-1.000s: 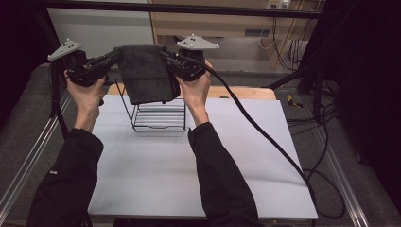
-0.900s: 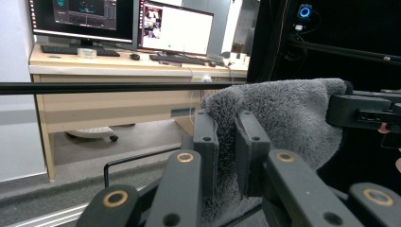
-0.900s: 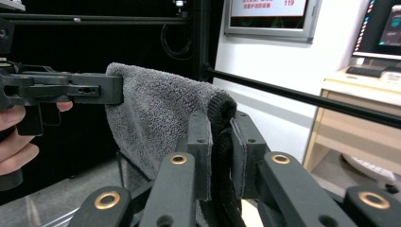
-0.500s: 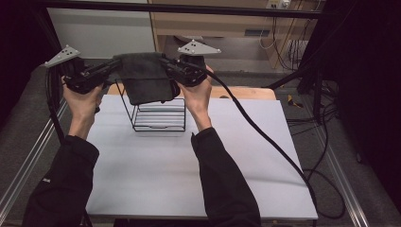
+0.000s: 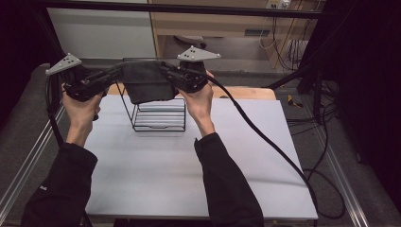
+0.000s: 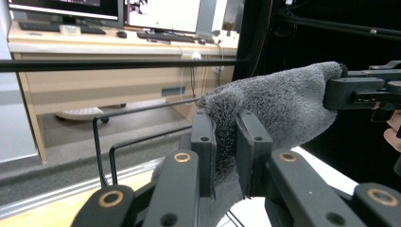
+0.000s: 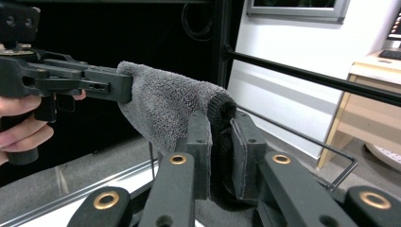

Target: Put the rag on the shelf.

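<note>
White table (image 5: 156,170), wooden desk (image 6: 94,85) with keyboards (image 6: 170,36) behind, cables (image 5: 321,118) on floor

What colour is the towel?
Dark grey towel, fuzzy terry texture; clearest in the left gripper view.

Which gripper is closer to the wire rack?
Right, but only a little. The right gripper holds the grey towel just above the wire rack, over its right part. The left gripper holds the towel's other end, out past the rack's left edge.

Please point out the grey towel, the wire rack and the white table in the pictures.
grey towel (image 5: 147,85), high view, middle of the cloth between the grippers.
wire rack (image 5: 159,121), high view, lower front wires.
white table (image 5: 156,175), high view, bare top near the person.
</note>
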{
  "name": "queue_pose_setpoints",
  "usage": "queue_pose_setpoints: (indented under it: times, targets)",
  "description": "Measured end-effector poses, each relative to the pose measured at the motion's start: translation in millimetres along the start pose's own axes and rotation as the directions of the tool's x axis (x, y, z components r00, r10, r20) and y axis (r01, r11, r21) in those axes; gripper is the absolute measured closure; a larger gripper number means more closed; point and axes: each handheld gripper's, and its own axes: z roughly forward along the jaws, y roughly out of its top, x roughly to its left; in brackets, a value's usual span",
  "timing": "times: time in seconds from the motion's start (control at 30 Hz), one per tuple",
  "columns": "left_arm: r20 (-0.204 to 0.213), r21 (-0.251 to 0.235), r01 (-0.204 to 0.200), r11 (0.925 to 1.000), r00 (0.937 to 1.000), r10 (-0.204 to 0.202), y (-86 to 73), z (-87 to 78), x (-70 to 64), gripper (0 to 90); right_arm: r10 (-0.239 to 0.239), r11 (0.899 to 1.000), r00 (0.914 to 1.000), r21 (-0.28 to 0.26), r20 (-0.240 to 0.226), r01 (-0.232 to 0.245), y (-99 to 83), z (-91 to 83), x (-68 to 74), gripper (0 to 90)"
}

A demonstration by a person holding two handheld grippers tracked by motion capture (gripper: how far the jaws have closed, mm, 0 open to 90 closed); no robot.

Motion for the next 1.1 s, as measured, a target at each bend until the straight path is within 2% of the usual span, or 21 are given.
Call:
queue_pose_setpoints:
  times: [0.1,0.3,0.47,0.67,0.77,0.83,0.9,1.1]
  targets:
    - [0.001,0.019,-0.018,0.9997,0.9998,0.018,-1.8,-3.2,-2.2,77.2,-0.009,1.000,0.9999,0.007,-0.007,0.009,-2.2,-1.8,2.0,80.1]
    - [-0.005,0.053,-0.008,0.9986,0.9999,0.008,0.4,-12.4,-3.8,70.4,-0.011,1.000,0.9999,0.013,-0.011,0.011,-6.4,-2.7,3.2,80.2]
    - [-0.013,0.041,0.041,0.9983,0.9991,-0.040,13.6,-23.7,1.8,67.8,-0.011,1.000,0.9999,0.018,-0.011,0.011,-9.1,-3.3,4.4,80.1]
    - [-0.046,0.072,0.053,0.9960,0.9977,-0.049,31.7,-19.8,2.1,76.7,-0.024,0.999,0.9996,0.022,-0.017,0.024,-12.3,-4.0,6.4,79.8]
    - [-0.044,0.101,0.037,0.9942,0.9985,-0.033,35.8,-11.3,-2.8,82.4,-0.031,0.999,0.9993,0.023,-0.018,0.032,-14.6,-4.6,7.6,79.7]
    - [-0.036,0.118,0.025,0.9927,0.9991,-0.021,36.0,-6.5,-6.2,84.8,-0.032,0.999,0.9993,0.022,-0.019,0.032,-16.3,-4.8,7.6,79.7]
    - [-0.047,0.136,0.012,0.9907,0.9989,-0.005,35.3,-2.0,-9.2,86.9,-0.027,0.999,0.9994,0.023,-0.021,0.027,-17.8,-4.7,8.3,79.7]
    - [-0.029,0.187,0.007,0.9823,0.9996,-0.001,27.2,4.4,-12.0,89.4,-0.037,0.999,0.9991,0.035,-0.024,0.037,-20.3,-4.5,10.1,79.4]
